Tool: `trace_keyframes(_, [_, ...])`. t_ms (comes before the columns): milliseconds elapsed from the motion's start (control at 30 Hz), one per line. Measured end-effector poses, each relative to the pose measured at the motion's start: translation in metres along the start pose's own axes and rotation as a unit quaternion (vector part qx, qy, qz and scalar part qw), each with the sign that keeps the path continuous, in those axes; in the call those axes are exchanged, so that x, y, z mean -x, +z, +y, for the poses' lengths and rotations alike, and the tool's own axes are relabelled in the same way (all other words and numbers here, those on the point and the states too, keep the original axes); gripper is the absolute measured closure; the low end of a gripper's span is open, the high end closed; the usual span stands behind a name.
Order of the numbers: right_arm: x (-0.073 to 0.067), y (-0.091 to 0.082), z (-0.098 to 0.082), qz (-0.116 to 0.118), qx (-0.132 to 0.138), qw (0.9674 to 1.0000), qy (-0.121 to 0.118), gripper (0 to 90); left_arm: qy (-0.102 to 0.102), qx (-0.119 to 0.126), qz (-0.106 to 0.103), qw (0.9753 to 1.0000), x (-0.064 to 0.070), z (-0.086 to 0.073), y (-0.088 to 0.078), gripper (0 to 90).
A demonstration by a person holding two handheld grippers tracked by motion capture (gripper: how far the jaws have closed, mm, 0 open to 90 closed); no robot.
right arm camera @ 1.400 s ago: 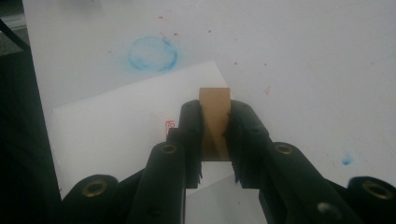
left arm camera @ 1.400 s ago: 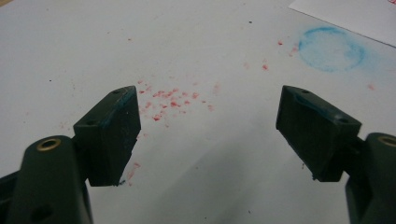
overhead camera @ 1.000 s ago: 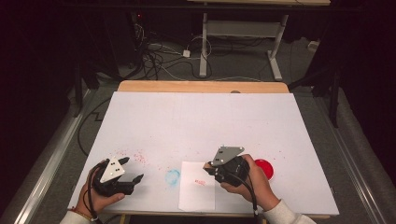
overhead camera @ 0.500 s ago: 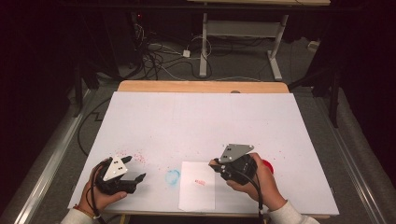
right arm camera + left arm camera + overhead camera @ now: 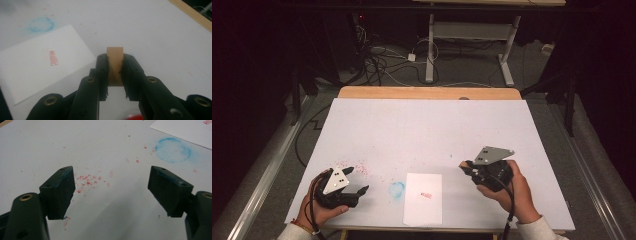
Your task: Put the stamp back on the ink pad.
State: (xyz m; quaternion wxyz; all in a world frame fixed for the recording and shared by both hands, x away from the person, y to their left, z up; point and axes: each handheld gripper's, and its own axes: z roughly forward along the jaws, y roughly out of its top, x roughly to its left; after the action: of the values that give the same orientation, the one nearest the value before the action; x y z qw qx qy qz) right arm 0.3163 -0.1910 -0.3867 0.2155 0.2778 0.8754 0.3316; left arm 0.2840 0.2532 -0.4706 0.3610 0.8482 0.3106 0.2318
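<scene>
At the near edge of the white counter (image 5: 427, 130), the left tongs (image 5: 110, 187) rest low with jaws spread wide and nothing between them, above a scatter of red specks (image 5: 88, 181). Just beyond lies a faint blue ring (image 5: 396, 189), beside a white paper sheet (image 5: 423, 199) bearing a small red stamp mark (image 5: 427, 195). To the right of the sheet, the right tongs (image 5: 115, 72) are clamped on a small wooden block (image 5: 115, 62), held over the counter.

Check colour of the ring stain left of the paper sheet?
Light blue ring stain, clearest in the left gripper view, beside the paper sheet.
</scene>
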Motion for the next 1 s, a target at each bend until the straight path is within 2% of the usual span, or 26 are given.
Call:
trace_keyframes(133, [0.017,-0.010,-0.015,-0.024,-0.005,0.9994,0.025,76.1,0.000,0.000,0.002,1.0000,0.000,0.000,0.000,21.0])
trace_keyframes(267, [0.025,-0.015,-0.028,-0.035,-0.015,0.9985,0.039,76.1,0.002,-0.002,0.001,1.0000,0.001,0.001,0.000,21.0])
trace_keyframes(567, [0.025,-0.008,-0.050,-0.039,-0.055,0.9966,0.048,76.0,0.006,-0.001,0.000,1.0000,0.002,0.003,0.001,21.0])
trace_keyframes(800, [0.029,0.003,-0.063,-0.034,-0.090,0.9936,0.060,76.0,0.008,-0.001,0.000,1.0000,0.002,0.004,0.002,21.0])
trace_keyframes(1000, [0.030,0.013,-0.068,-0.031,-0.122,0.9906,0.055,76.0,0.007,0.000,0.000,1.0000,0.002,0.004,0.001,21.0])
